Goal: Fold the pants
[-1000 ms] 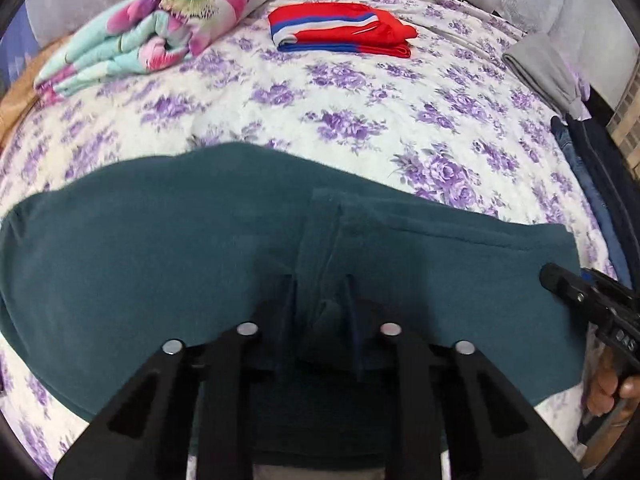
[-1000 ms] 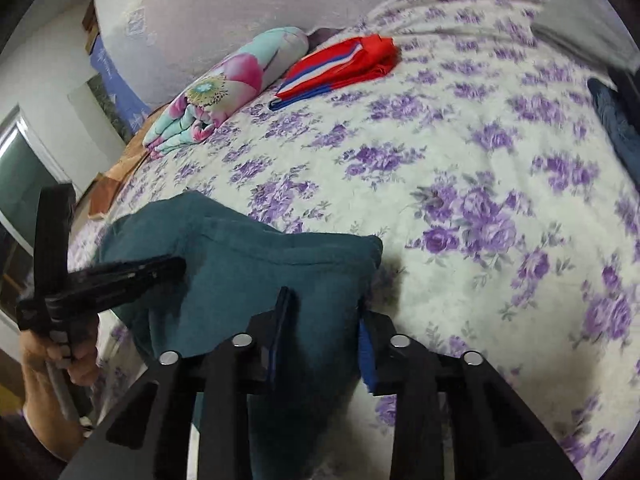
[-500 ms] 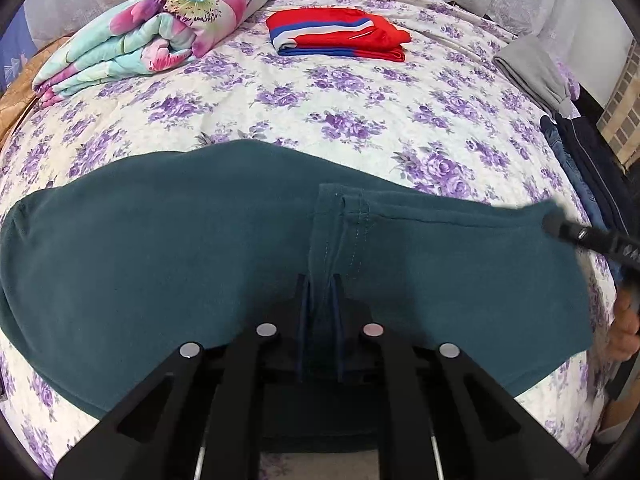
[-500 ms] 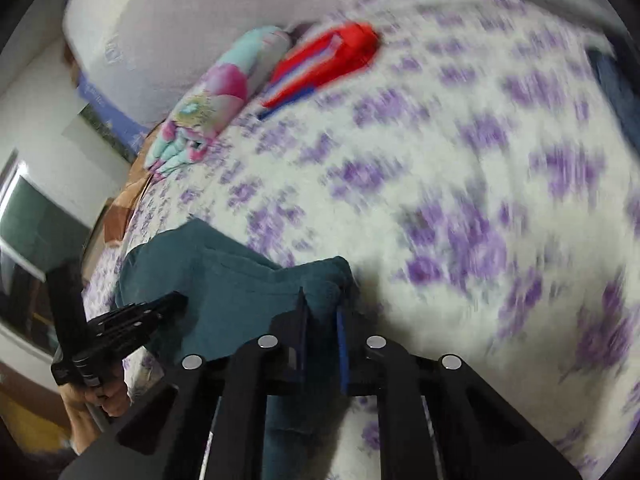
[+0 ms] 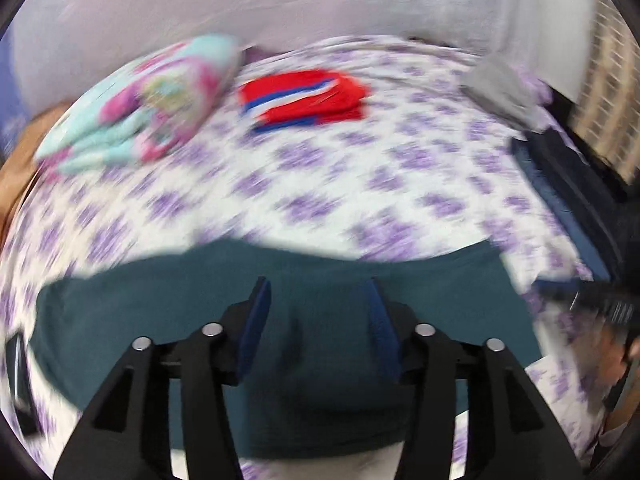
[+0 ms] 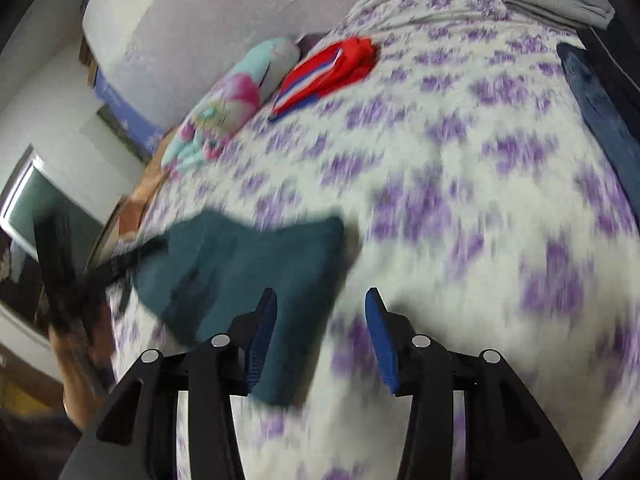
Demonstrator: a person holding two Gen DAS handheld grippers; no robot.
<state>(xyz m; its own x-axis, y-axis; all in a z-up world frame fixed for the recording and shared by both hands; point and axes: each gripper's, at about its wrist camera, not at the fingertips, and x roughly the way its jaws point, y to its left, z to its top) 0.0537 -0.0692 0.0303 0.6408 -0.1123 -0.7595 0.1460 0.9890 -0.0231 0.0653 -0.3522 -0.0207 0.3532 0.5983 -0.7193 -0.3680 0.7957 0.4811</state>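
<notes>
The dark teal pants (image 5: 320,312) lie folded flat near the front edge of the flowered bed. My left gripper (image 5: 318,300) is open just above their middle, holding nothing. In the right wrist view the pants (image 6: 256,268) lie to the left, and my right gripper (image 6: 320,312) is open beside their right end, over the bedsheet (image 6: 460,208). Both views are blurred by motion. The right gripper's body shows at the right edge of the left wrist view (image 5: 592,300), and the left gripper at the left of the right wrist view (image 6: 80,272).
A folded red, white and blue garment (image 5: 304,98) and a rolled floral quilt (image 5: 152,108) lie at the back of the bed. Grey clothing (image 5: 500,88) and dark blue jeans (image 5: 560,184) lie along the right side.
Both grippers have opened and let go of the teal pants, then pulled back and up. The pants now lie flat on the bed.
</notes>
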